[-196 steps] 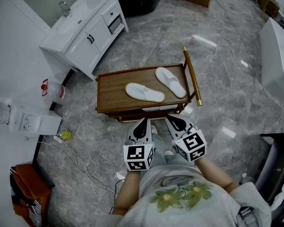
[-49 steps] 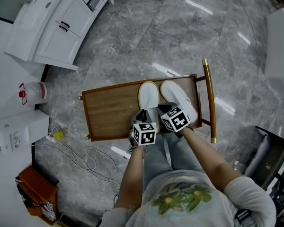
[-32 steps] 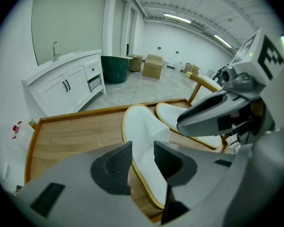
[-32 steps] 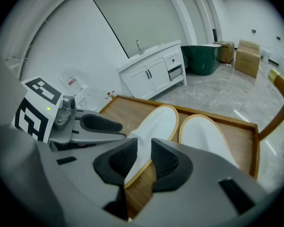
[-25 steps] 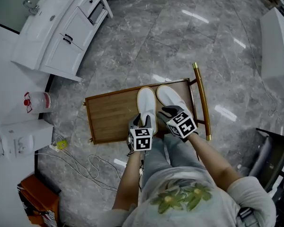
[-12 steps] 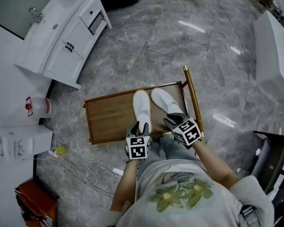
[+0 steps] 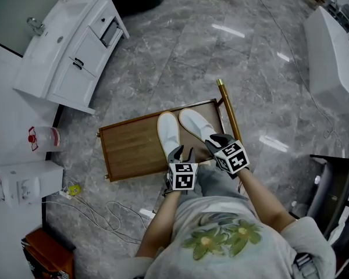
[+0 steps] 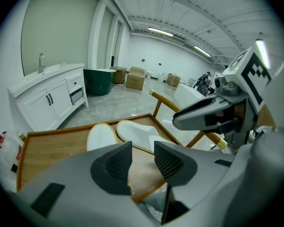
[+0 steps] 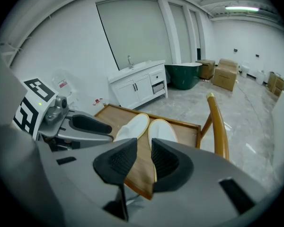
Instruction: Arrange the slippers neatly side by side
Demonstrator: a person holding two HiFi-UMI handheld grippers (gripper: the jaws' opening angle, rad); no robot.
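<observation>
Slippers (image 7: 169, 133) together on wooden cart (image 7: 131, 151)

The left slipper (image 7: 167, 133) and the right slipper (image 7: 193, 125) lie side by side on the right part of the counter (image 7: 128, 150), near its rail (image 7: 227, 110). A sink cabinet (image 7: 70, 51) stands well apart, behind and to the left.

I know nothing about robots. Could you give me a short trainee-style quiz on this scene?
1. True or false: one white fabric slipper lies side by side with the other white slipper on the brown wooden trolley top.
2. In the head view, the trolley's golden handle bar stands on which side of the slippers? A left; B right; C between them.
3. Fill in: the left gripper holds ___.
Key: 1 true; 2 B; 3 nothing, its jaws stand apart.
</observation>
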